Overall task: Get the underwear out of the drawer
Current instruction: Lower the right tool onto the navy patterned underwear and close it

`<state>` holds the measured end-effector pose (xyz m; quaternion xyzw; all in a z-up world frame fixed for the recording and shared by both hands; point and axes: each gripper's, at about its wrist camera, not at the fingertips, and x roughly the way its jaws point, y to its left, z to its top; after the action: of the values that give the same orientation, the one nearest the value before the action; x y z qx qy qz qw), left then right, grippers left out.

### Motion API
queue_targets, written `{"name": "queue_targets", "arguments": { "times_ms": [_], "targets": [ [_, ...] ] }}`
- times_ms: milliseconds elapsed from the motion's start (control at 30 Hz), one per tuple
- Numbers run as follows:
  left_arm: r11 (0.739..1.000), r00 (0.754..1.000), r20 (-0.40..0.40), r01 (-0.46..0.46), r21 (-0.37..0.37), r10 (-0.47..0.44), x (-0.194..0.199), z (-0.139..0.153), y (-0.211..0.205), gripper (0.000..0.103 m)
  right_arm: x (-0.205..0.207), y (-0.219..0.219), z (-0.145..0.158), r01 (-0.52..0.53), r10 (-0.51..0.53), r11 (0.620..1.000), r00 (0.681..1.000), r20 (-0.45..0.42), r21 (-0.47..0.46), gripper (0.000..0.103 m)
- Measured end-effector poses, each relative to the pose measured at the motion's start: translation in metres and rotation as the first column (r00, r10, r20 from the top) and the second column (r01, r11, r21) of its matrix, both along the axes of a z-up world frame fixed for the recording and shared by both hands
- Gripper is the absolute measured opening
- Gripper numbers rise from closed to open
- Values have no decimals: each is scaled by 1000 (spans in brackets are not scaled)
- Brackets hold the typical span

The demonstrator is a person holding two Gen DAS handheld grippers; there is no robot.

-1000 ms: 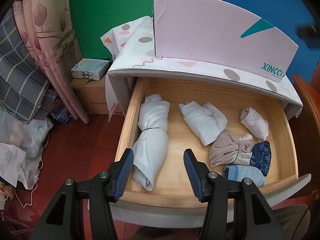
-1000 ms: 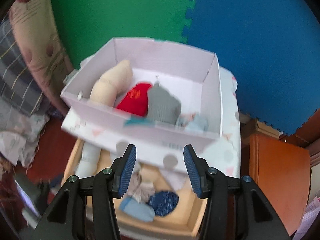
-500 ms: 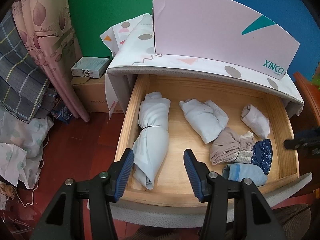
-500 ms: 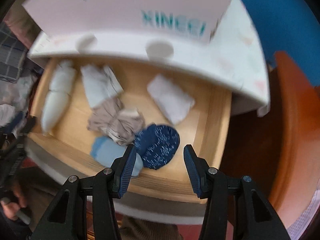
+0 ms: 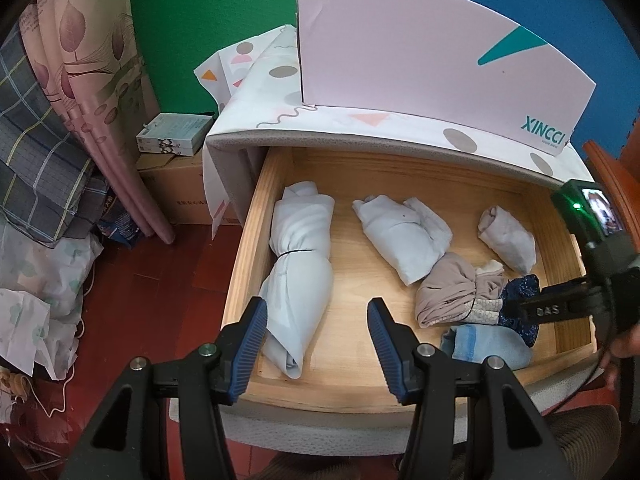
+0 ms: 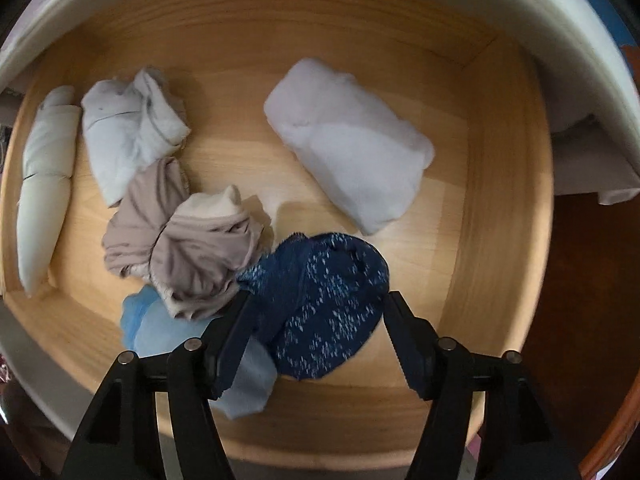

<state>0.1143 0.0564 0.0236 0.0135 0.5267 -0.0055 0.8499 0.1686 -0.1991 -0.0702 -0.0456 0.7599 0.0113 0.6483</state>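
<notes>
Leftmost, outside the furniture, a pink leaf-print curtain [image 5: 76,92] hangs beside a plaid blue cloth [image 5: 36,152], and a small white box [image 5: 174,133] sits on a cardboard carton [image 5: 176,196] on the red floor. Next comes the wooden drawer [image 5: 244,264], pulled open under a top draped in a patterned cloth [image 5: 280,92], on which a pale pink box [image 5: 420,52] printed XINCCI stands.

Inside the drawer, along its left wall, lies a long white roll [image 5: 300,276] tied round the middle. The left gripper [image 5: 317,344] hovers over the drawer's front edge with its jaws spread wide and nothing between them; its left fingertip overlaps the roll in the view, though I cannot tell if it touches. Further right lies a pale blue-white bundle [image 5: 404,236], then a beige bundle [image 5: 452,292] in front of it, with a light blue piece [image 5: 488,346] at the front wall. A small white roll [image 5: 508,240] lies toward the back right.

Farthest right, the dark blue speckled underwear [image 6: 320,300] rests against the beige bundle and overlaps the light blue piece. The right gripper [image 6: 316,320] is down in the drawer, jaws open and straddling this underwear, one finger on each side, not closed on it.
</notes>
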Motion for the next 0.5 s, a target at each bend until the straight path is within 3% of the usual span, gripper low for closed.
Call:
{"name": "queue_targets", "arguments": {
  "times_ms": [300,500],
  "targets": [
    [1000,1000,-6,7,-3,-8,0,0,-2,53,6,8,-18,-15,14,999,1000,-25,-40,70],
    [1000,1000,-17,5,-5,-5,1,-1,-2,53,10,-2,-34,32,-33,999,998,-59,-7,71]
  ]
}}
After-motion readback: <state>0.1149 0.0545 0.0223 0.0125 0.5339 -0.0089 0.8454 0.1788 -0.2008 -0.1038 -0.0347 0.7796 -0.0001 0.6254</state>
